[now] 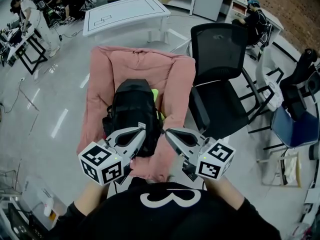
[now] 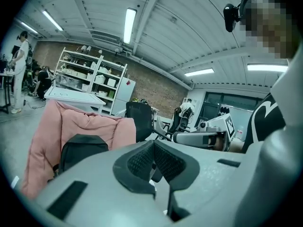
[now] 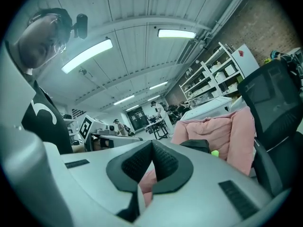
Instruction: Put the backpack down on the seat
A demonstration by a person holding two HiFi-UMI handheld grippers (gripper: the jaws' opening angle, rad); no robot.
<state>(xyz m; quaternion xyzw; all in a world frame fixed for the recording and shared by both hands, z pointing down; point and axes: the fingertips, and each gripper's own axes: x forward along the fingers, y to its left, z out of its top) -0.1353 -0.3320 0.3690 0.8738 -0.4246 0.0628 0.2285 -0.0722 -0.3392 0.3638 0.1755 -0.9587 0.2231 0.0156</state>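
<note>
A black backpack [image 1: 133, 113] with a bit of neon yellow at its side rests upright on the seat of a pink padded chair [image 1: 170, 79]. It shows again as the backpack [image 2: 81, 150] at the left and the backpack [image 3: 196, 144] behind the jaws. My left gripper [image 1: 141, 132] is shut and empty, its tip just in front of the bag's lower edge. The right gripper [image 1: 169, 132] is shut too, nothing in it, hovering over the seat's front beside the bag.
A black mesh office chair [image 1: 220, 79] stands close on the right of the pink chair. A white table [image 1: 125, 13] is behind it. A blue chair [image 1: 295, 129] and racks stand at the far right. People work at benches at the far left [image 1: 25, 19].
</note>
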